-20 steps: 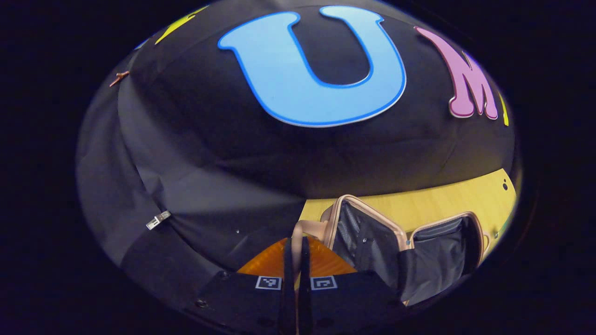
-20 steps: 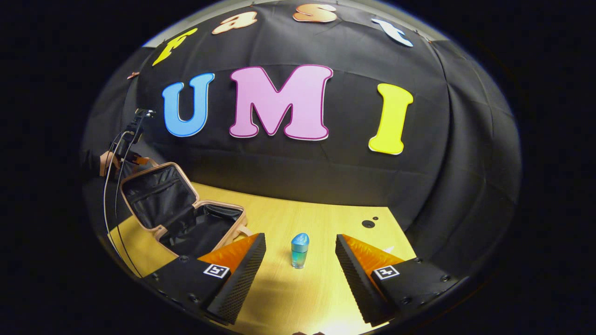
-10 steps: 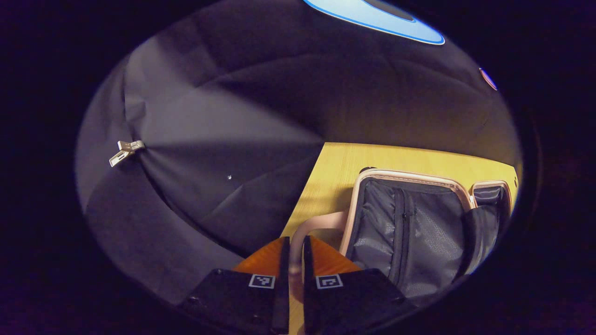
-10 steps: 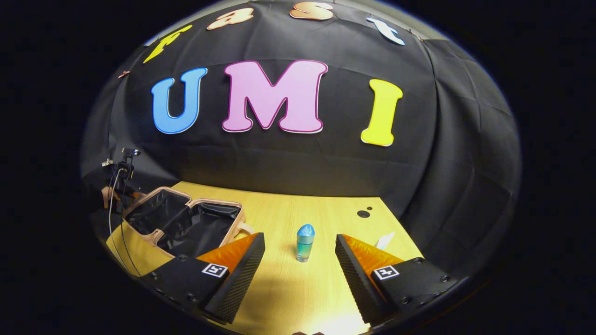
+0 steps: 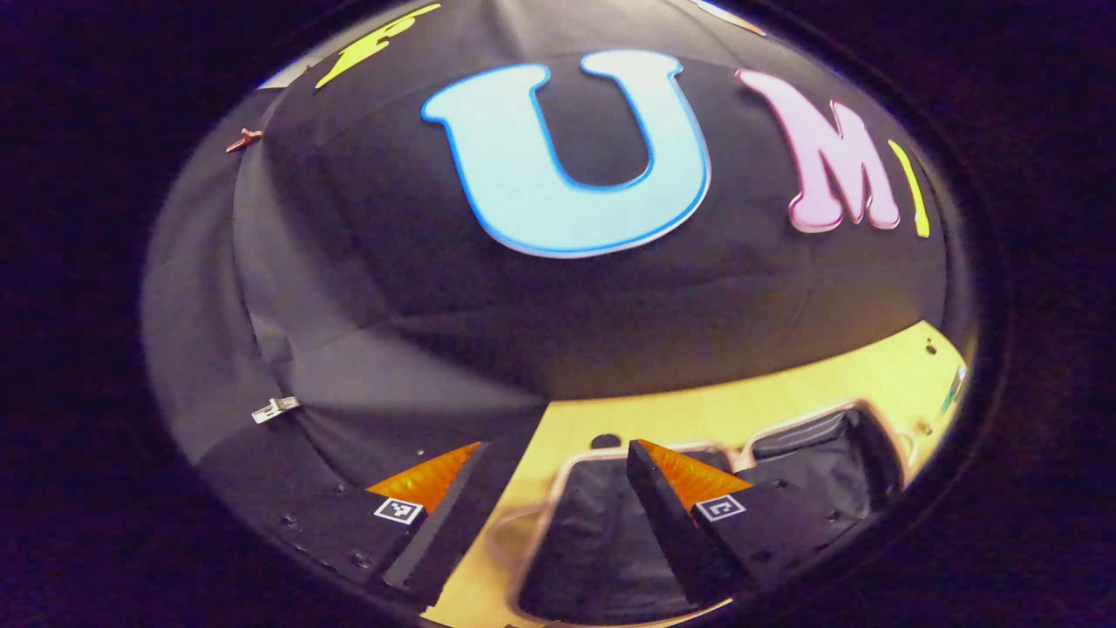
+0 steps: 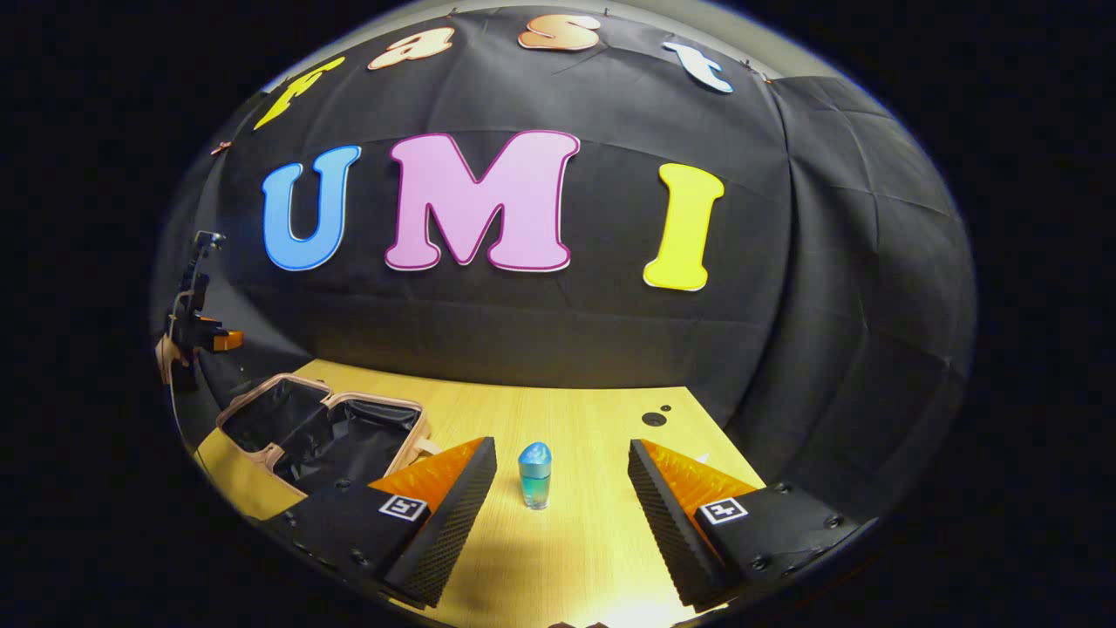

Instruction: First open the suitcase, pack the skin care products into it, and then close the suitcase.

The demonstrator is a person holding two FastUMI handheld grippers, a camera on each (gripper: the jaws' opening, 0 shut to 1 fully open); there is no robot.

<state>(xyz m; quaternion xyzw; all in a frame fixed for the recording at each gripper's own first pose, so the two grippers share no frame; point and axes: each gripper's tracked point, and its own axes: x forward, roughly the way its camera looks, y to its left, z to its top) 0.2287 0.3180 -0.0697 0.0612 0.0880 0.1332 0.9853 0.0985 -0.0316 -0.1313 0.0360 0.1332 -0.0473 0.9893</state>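
Note:
The pink suitcase [image 6: 323,427] lies flat and open on the wooden table [image 6: 567,419], its dark lined halves facing up; in the left gripper view the suitcase [image 5: 610,541] sits right below me. My left gripper [image 5: 558,515] is open above its near half, holding nothing; in the right gripper view the left gripper [image 6: 187,327] hangs at the far left above the case. A small blue skin care bottle [image 6: 534,475] stands upright on the table. My right gripper [image 6: 562,515] is open, with the bottle a little ahead between its fingers, untouched.
The black cloth wall rises close behind the table. Two small dark holes [image 6: 654,417] mark the tabletop at the back right. A metal clip [image 5: 275,408] is pinned on the cloth at the left. Bare wood lies around the bottle.
My left gripper let go of the suitcase handle, opened and rose; the lid now lies flat. The right gripper shifted slightly, with the bottle still between its open fingers.

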